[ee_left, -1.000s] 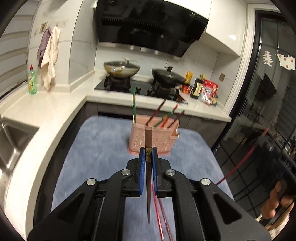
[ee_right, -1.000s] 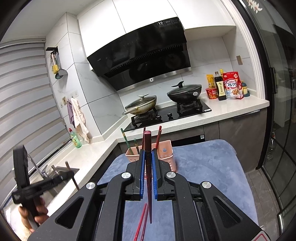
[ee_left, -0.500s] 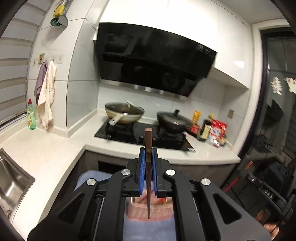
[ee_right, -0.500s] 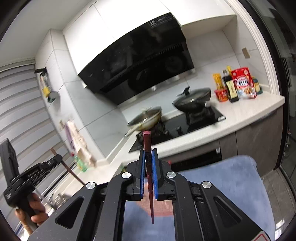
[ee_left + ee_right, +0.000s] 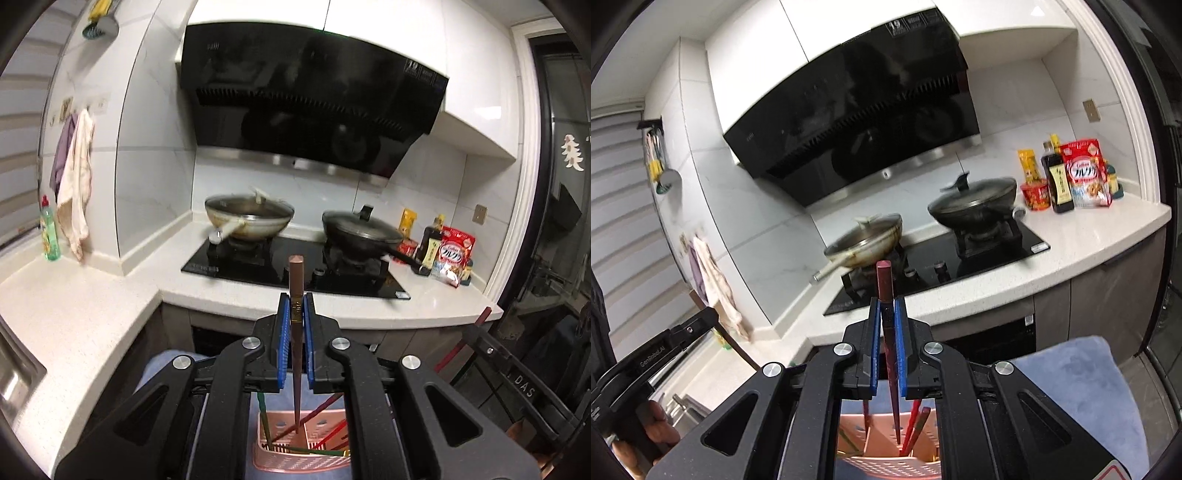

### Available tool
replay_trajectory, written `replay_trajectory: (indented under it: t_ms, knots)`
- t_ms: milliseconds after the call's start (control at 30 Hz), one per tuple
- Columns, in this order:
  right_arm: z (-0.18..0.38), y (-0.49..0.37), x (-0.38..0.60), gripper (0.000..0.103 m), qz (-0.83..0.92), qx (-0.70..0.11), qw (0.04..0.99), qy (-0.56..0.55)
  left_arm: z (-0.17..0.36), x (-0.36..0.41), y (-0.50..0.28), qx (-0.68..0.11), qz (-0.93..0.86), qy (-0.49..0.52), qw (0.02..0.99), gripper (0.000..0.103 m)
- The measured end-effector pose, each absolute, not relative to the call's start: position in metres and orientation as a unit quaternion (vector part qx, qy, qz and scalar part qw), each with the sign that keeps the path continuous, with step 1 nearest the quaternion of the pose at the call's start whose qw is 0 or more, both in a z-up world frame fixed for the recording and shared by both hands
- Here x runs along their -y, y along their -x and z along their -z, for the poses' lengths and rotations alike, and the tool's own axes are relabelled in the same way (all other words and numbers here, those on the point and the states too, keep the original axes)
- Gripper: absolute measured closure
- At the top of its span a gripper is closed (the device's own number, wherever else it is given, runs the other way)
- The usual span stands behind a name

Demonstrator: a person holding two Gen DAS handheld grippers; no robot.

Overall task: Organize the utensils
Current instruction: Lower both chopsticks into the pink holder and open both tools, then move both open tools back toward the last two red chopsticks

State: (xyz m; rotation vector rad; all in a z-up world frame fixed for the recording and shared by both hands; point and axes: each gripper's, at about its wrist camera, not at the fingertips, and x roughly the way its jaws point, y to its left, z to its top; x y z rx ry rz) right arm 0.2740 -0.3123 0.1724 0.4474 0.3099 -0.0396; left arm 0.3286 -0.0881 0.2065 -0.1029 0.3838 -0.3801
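My left gripper [image 5: 295,306] is shut on a brown chopstick [image 5: 296,280] held upright, its lower tip just above or inside the pink utensil holder [image 5: 299,461]. My right gripper [image 5: 886,310] is shut on a dark red chopstick [image 5: 885,284], also upright, its tip down in the same pink holder [image 5: 886,465]. The holder contains several red and green chopsticks and stands on a blue mat [image 5: 1082,391]. The right gripper also shows at the right edge of the left wrist view [image 5: 491,347], and the left gripper at the left edge of the right wrist view [image 5: 665,347].
Behind the mat runs a white counter [image 5: 92,306] with a black hob [image 5: 295,266], a wok [image 5: 249,218] and a lidded pan [image 5: 362,230]. Bottles and packets [image 5: 1067,181] stand at the right. A sink [image 5: 14,369] lies at the left.
Both grippers have tilted up and come over the pink holder. It has moved from ahead of them to directly beneath, and both chopstick tips now reach down into or just above it.
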Motion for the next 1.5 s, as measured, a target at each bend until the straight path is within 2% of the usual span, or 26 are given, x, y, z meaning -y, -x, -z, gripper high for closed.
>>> replay_trajectory:
  t_ms: [167, 333, 367, 500, 633, 767, 867, 1167, 1500]
  knots:
    - [-0.149, -0.286, 0.306, 0.095, 0.013, -0.184, 0.958, -0.222, -0.180, 0.089, -0.338, -0.214, 0.182, 0.052, 0.958, 0.096]
    - [-0.144, -0.284, 0.299, 0.088, 0.016, -0.188, 0.961, -0.201, -0.162, 0.087, -0.342, -0.235, 0.167, 0.050, 0.956, 0.093]
    - [-0.146, -0.282, 0.298, 0.087, 0.016, -0.187, 0.962, -0.199, -0.162, 0.086, -0.342, -0.237, 0.168, 0.052, 0.956, 0.086]
    - [-0.158, -0.266, 0.297, 0.070, 0.011, -0.175, 0.965, -0.197, -0.167, 0.078, -0.332, -0.228, 0.161, 0.055, 0.959, 0.041]
    - [-0.171, -0.240, 0.295, 0.067, 0.001, -0.168, 0.967, -0.191, -0.177, 0.073, -0.309, -0.213, 0.152, 0.039, 0.964, 0.029]
    - [-0.173, -0.205, 0.289, 0.058, -0.010, -0.174, 0.967, -0.187, -0.175, 0.066, -0.284, -0.226, 0.141, 0.026, 0.963, 0.020]
    - [-0.166, -0.179, 0.283, 0.058, -0.010, -0.187, 0.967, -0.172, -0.164, 0.057, -0.262, -0.248, 0.135, 0.015, 0.959, 0.015]
    - [-0.101, -0.082, 0.254, 0.058, 0.003, -0.262, 0.958, -0.115, -0.081, 0.028, -0.184, -0.319, 0.087, -0.067, 0.941, 0.015]
    - [-0.008, -0.016, 0.205, 0.058, 0.011, -0.353, 0.932, -0.077, 0.011, -0.003, -0.113, -0.403, 0.052, -0.071, 0.911, 0.015]
